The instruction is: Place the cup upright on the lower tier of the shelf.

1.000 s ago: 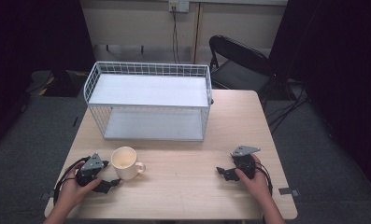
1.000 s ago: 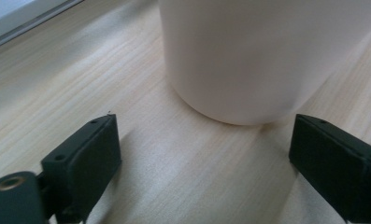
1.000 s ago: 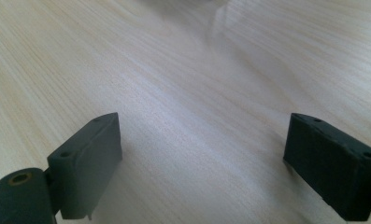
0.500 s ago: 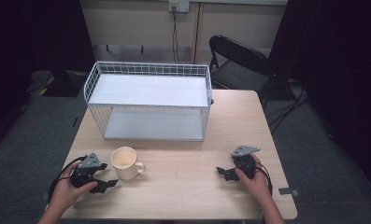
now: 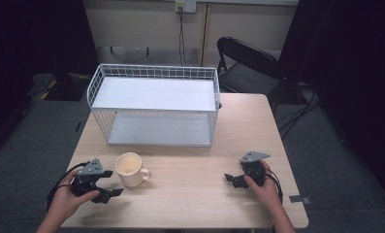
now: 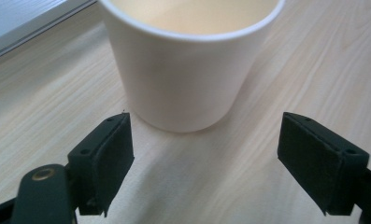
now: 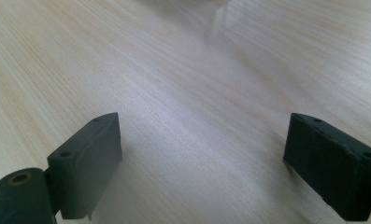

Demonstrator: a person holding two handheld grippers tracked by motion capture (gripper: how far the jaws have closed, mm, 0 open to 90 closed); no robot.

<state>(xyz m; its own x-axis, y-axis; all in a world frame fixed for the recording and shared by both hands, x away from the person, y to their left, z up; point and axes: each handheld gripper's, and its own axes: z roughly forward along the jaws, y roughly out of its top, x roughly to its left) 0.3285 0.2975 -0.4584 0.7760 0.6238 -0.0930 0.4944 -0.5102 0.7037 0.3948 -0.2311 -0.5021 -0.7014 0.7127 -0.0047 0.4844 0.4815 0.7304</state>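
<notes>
With the cream mug (image 5: 129, 169) upright on the worktop (image 5: 195, 194) just ahead of the left hand-held gripper (image 5: 105, 187), whose jaws gape empty, the likely grasp needs both jaws straddling the wall squarely before closing, while the right hand-held gripper (image 5: 234, 179) rests spread wide, empty, well apart.

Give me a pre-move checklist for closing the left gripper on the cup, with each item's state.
1. Left gripper open wide enough for the cup: ok, the jaws stand wider than its base.
2. Cup upright on the table: ok.
3. Cup between the jaws: not ok, it sits just ahead of them.
4. Handle out of the jaws' path: ok, it points toward the right gripper.
5. Cup empty: ok, nothing seen inside.
6. Right gripper out of the way: ok, open and far across the table.
</notes>
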